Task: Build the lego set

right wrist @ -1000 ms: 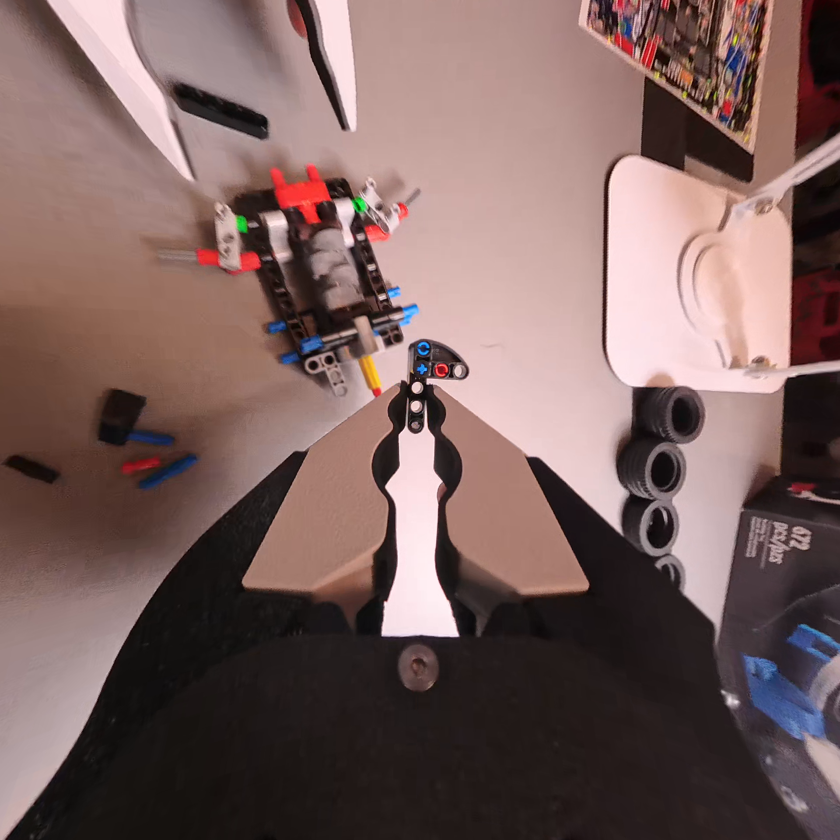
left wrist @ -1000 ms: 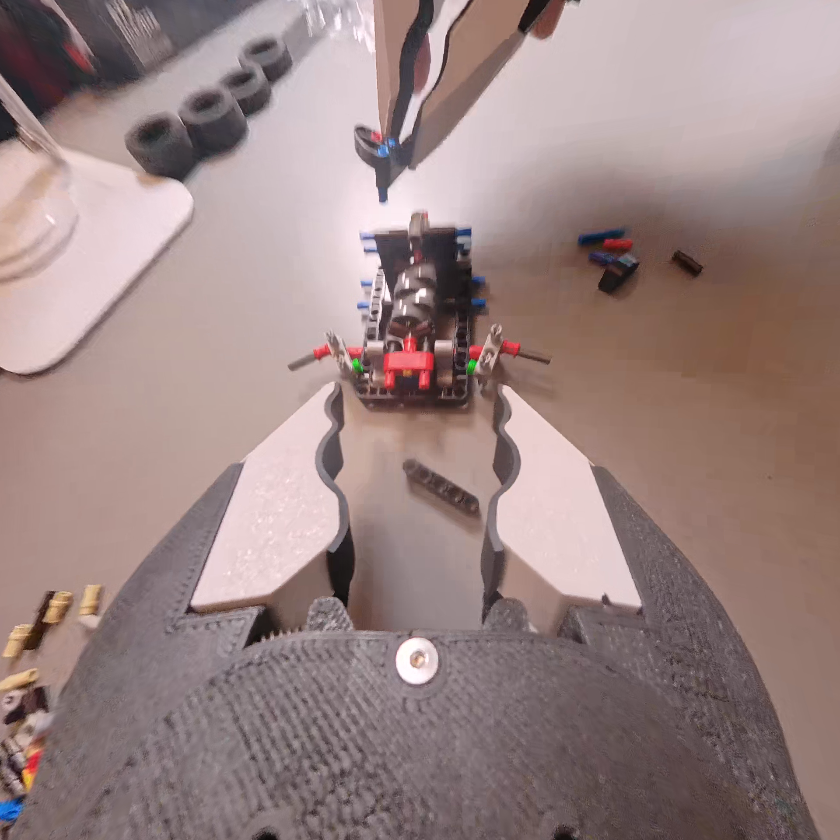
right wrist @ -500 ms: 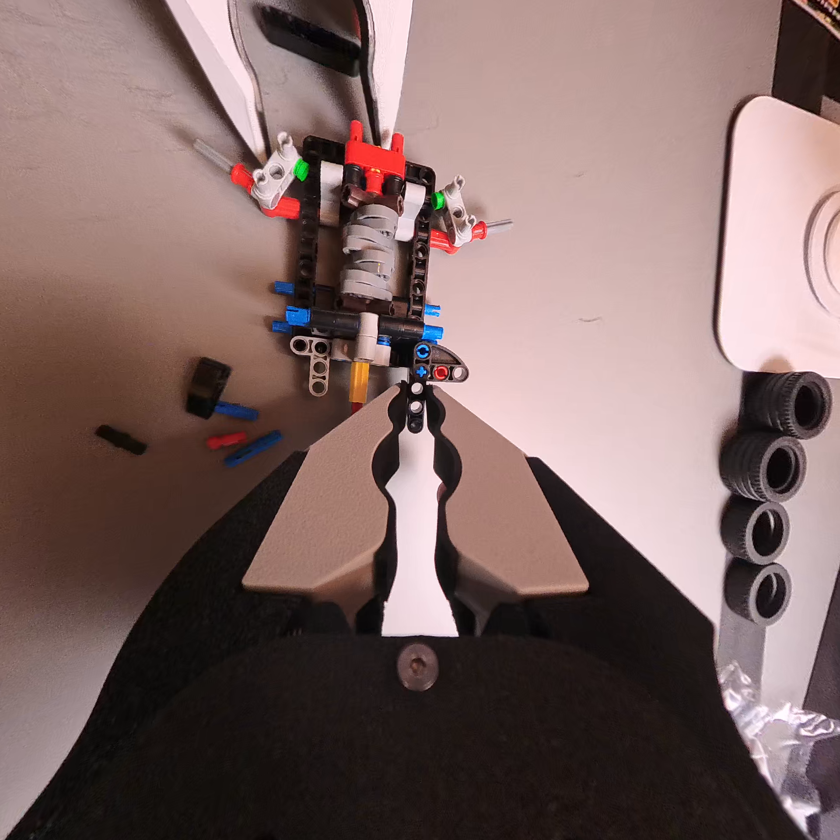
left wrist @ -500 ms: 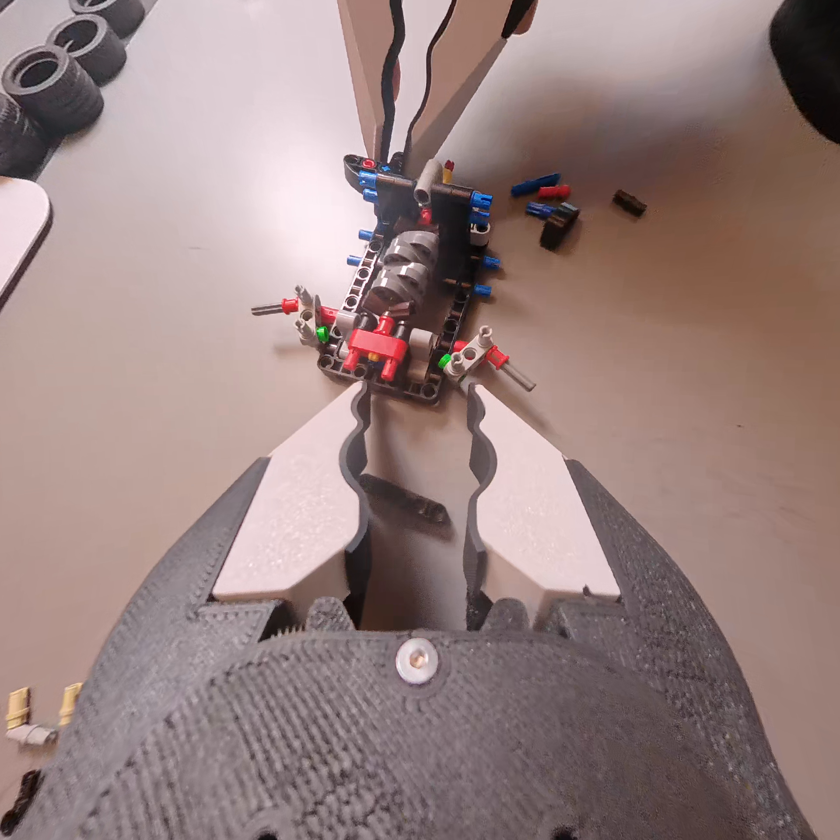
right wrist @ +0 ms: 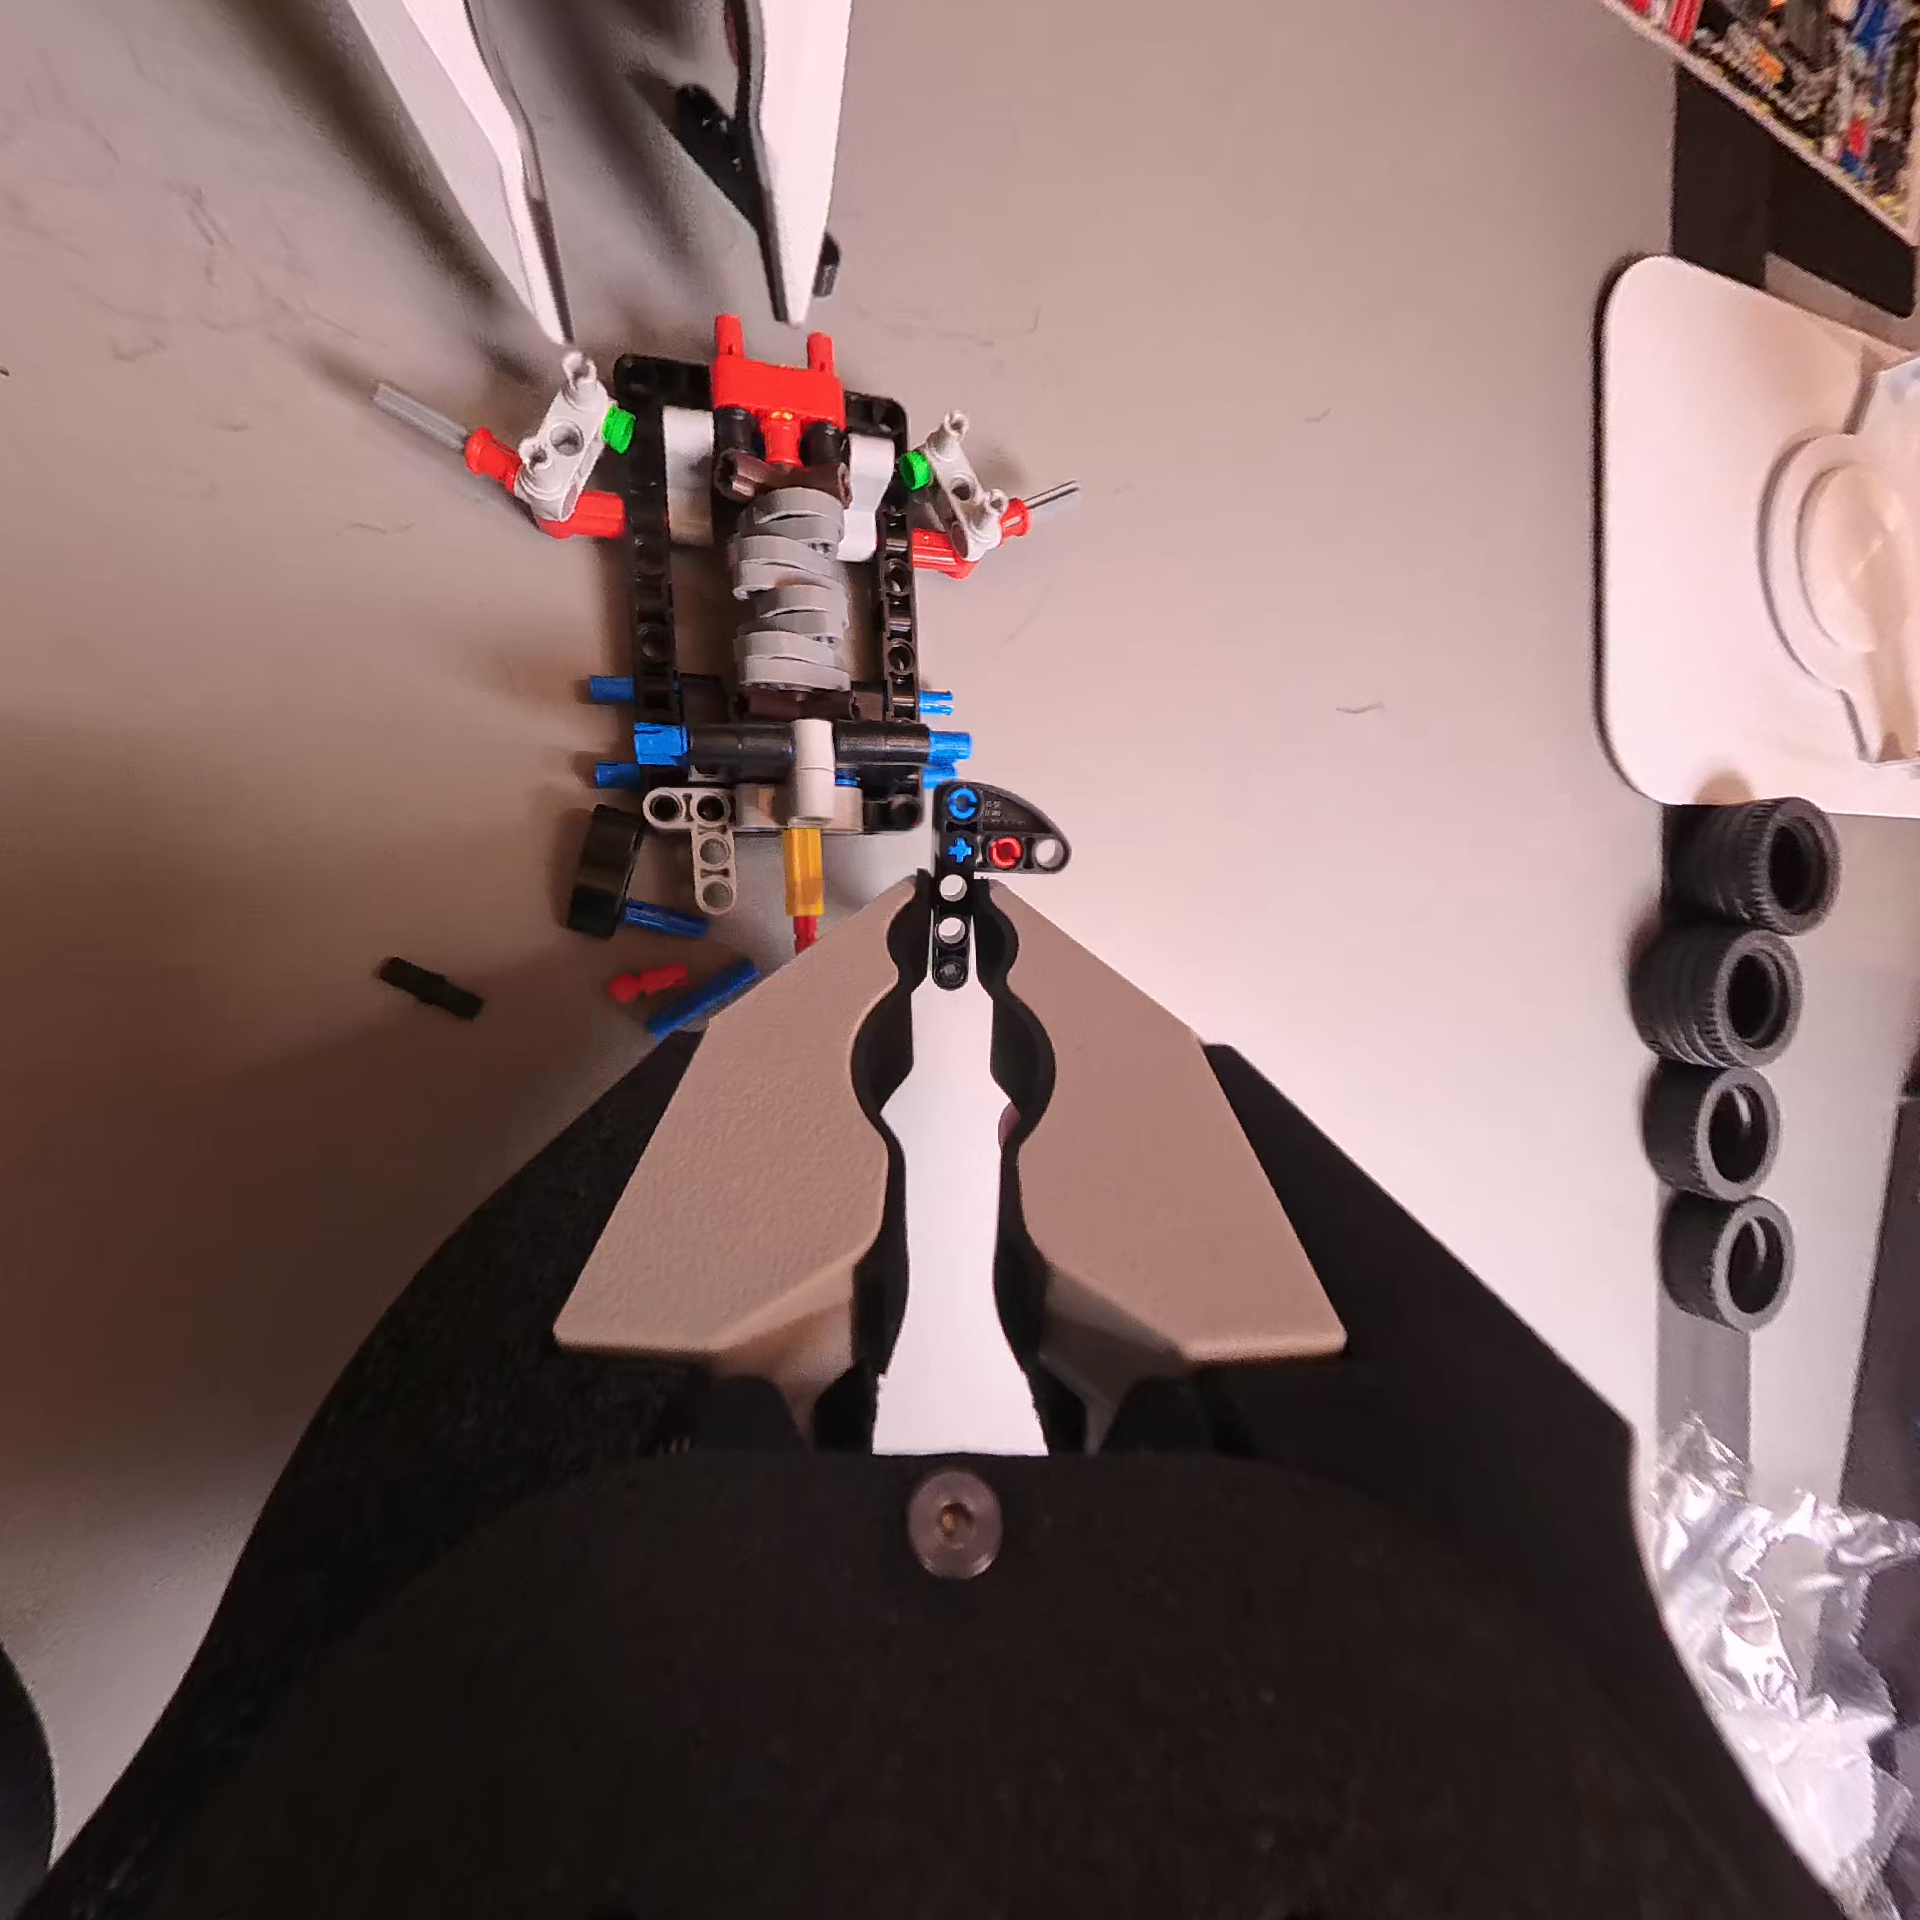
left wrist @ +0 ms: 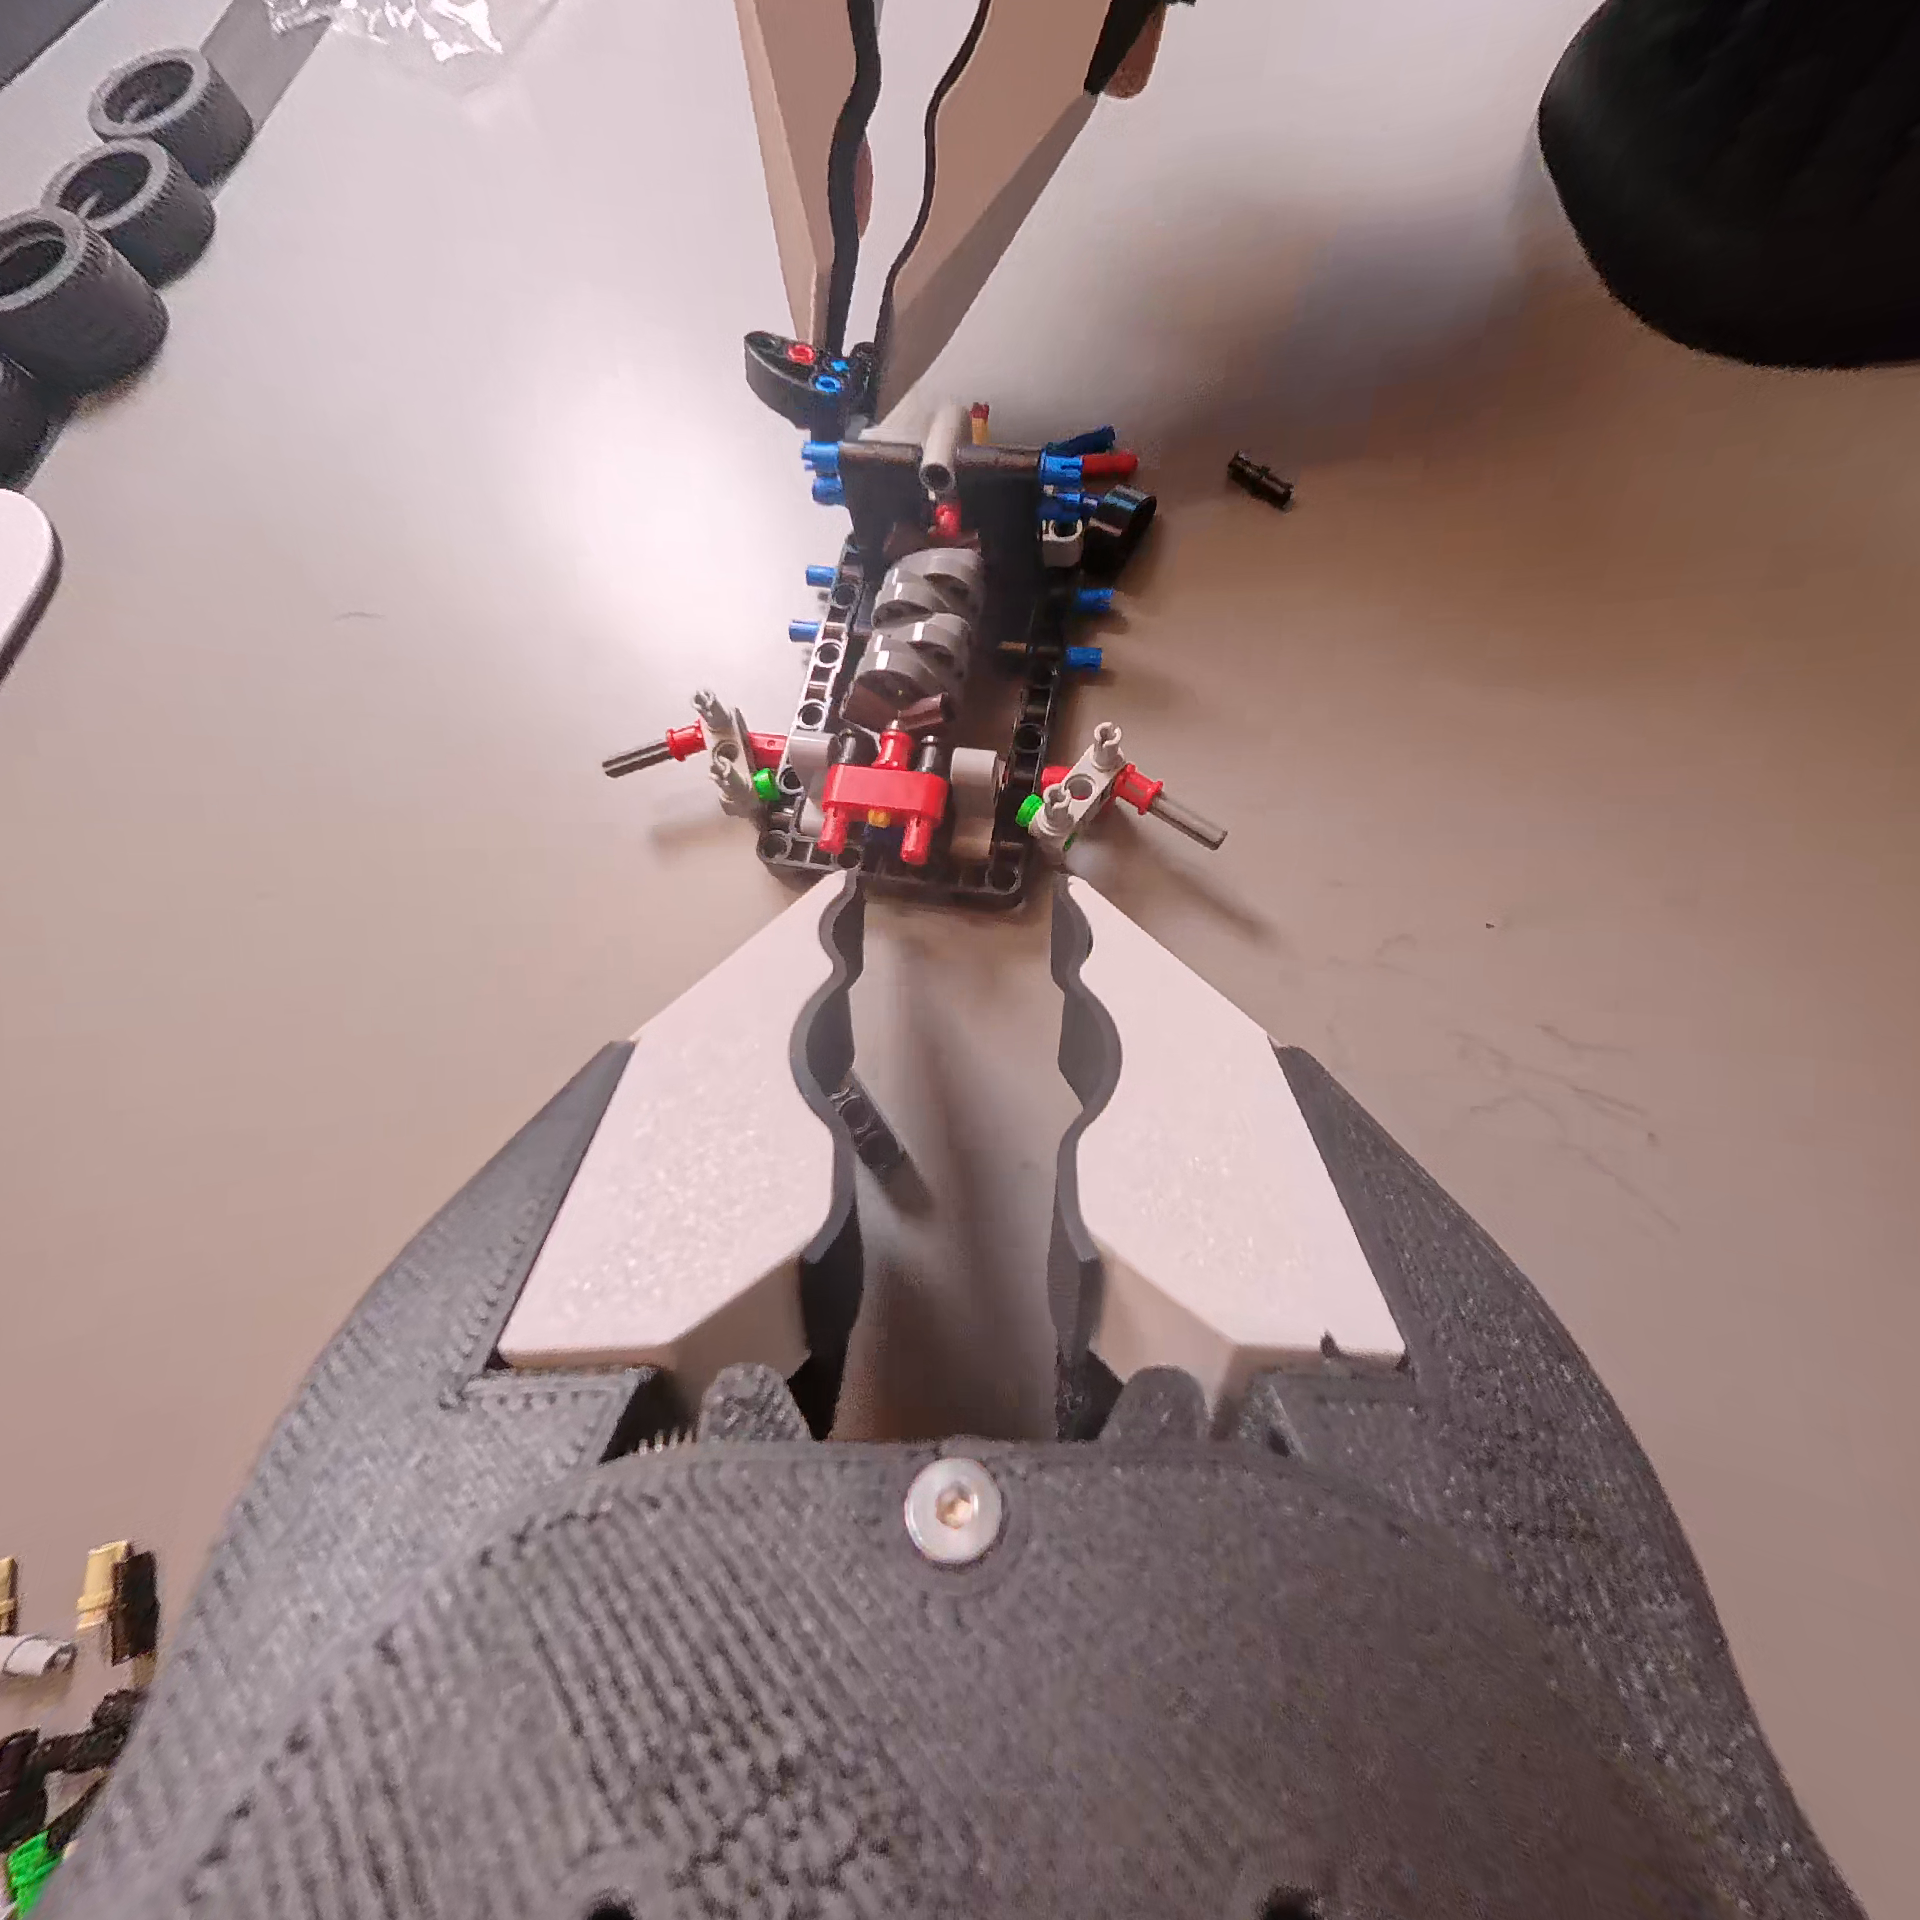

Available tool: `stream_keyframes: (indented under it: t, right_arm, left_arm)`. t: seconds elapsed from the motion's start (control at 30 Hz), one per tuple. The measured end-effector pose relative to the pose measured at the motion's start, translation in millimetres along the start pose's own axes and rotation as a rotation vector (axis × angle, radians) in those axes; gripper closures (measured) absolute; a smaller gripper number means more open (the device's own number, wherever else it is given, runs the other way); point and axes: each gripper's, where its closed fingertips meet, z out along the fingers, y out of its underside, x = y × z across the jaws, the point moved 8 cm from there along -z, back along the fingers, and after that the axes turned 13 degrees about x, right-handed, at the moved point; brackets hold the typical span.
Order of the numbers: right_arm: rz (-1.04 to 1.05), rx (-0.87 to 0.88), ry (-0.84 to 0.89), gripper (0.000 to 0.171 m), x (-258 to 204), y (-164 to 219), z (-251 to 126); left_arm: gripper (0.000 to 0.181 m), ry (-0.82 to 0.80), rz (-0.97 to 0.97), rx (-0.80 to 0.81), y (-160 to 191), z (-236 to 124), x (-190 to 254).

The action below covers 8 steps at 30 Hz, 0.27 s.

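Note:
The lego chassis (left wrist: 925, 665), a black frame with grey gears and a red front block, lies on the table. My left gripper (left wrist: 958, 902) is open and empty, its fingertips right at the chassis's red end. A black beam (left wrist: 873, 1132) lies on the table between its fingers. My right gripper (right wrist: 951, 891) is shut on a black bent beam with blue and red pins (right wrist: 997, 831) and holds it against the right corner of the chassis (right wrist: 774, 582), at the end with the blue pins. The left gripper (right wrist: 675, 322) also shows at the top of the right wrist view.
Several black tyres (right wrist: 1725, 1039) stand in a row at the right, beside a white stand base (right wrist: 1745, 540). Loose blue and red pins (right wrist: 675, 987), a black block (right wrist: 603, 868) and a black connector (right wrist: 428, 987) lie by the chassis. Small parts (left wrist: 104, 1600) lie behind the left gripper. A plastic bag (right wrist: 1787, 1621) lies near right. The gap from one gripper's tips to the other's is roughly 11 centimetres.
The right gripper has brought the bent beam up to the chassis corner. The left gripper has closed in on the red end. The chassis has turned and now lies beside the loose black block.

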Motion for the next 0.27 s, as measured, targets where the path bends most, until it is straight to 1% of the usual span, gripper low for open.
stream_keyframes:
  t: [0.13,0.27]
  right_arm:
    - [-0.001,0.037,0.056,0.166,4,-8,-15]
    - [-0.011,0.091,0.097,0.167,2,-21,-28]
  left_arm:
    - [0.151,0.020,-0.013,0.067,-5,-6,1]
    - [0.155,0.050,0.010,0.111,-8,-4,7]
